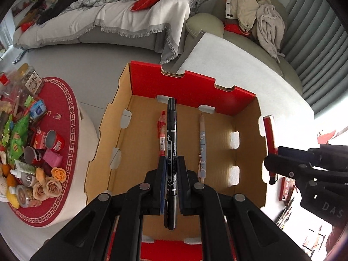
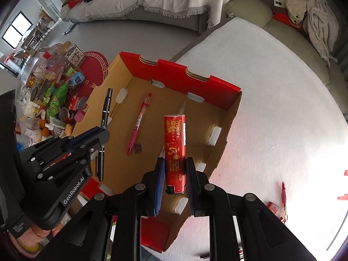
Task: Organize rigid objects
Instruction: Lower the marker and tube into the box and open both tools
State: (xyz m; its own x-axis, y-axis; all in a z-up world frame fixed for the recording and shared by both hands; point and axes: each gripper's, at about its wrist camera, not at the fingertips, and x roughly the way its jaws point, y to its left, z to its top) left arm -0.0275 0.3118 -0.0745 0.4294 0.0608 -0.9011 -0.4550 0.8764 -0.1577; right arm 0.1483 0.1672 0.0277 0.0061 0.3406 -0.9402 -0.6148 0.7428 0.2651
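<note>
A red-and-brown cardboard box [image 1: 191,87] [image 2: 217,87] stands open on a white table. On its floor lie a red pen [image 1: 162,134] [image 2: 140,121] and a pale blue-patterned pen [image 1: 202,148]. My left gripper [image 1: 171,167] [image 2: 102,139] is shut on a black marker [image 1: 171,130] [image 2: 105,111] and holds it above the box. My right gripper [image 2: 174,169] [image 1: 271,163] is shut on a red lighter with gold print [image 2: 175,150] [image 1: 269,134], held over the box's right side.
A round red-topped table [image 1: 65,117] full of snacks and jars stands left of the box. A sofa [image 1: 108,17] and an armchair with clothes [image 1: 250,17] lie beyond. More pens and small red items [image 2: 282,198] lie on the white table [image 2: 271,87] at the right.
</note>
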